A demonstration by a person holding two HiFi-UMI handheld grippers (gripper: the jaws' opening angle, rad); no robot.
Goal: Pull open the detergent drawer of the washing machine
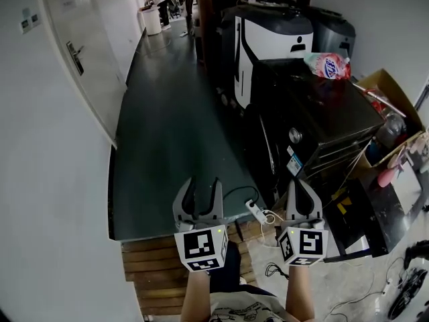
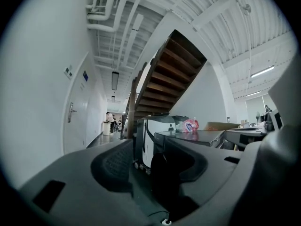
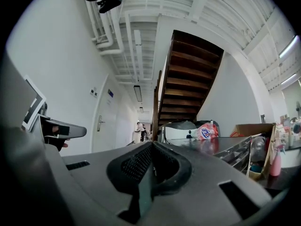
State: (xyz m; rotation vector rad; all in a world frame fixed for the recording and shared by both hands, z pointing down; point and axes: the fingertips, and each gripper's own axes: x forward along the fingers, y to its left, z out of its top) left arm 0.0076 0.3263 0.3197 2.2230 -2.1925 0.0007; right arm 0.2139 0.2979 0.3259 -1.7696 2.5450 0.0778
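Observation:
The dark washing machine (image 1: 320, 110) stands right of centre in the head view, its front panel with a round knob (image 1: 295, 135) facing the corridor. I cannot make out the detergent drawer on that panel. A pink detergent bag (image 1: 328, 65) lies on top. My left gripper (image 1: 203, 182) is open and empty, held well short of the machine. My right gripper (image 1: 300, 184) is shut on nothing, a little nearer the machine's front. In the left gripper view the jaws (image 2: 155, 173) stand apart with the machine (image 2: 197, 138) ahead. The right gripper (image 3: 149, 147) shows its jaws meeting.
A white-and-black machine (image 1: 269, 37) stands behind the washer. A cardboard box (image 1: 391, 97) with bottles sits at the right. A power strip (image 1: 257, 212) and cables lie by the wooden step (image 1: 154, 267). The dark floor (image 1: 174, 133) runs along a white wall with a door (image 1: 80, 52); people (image 1: 153, 4) stand far off.

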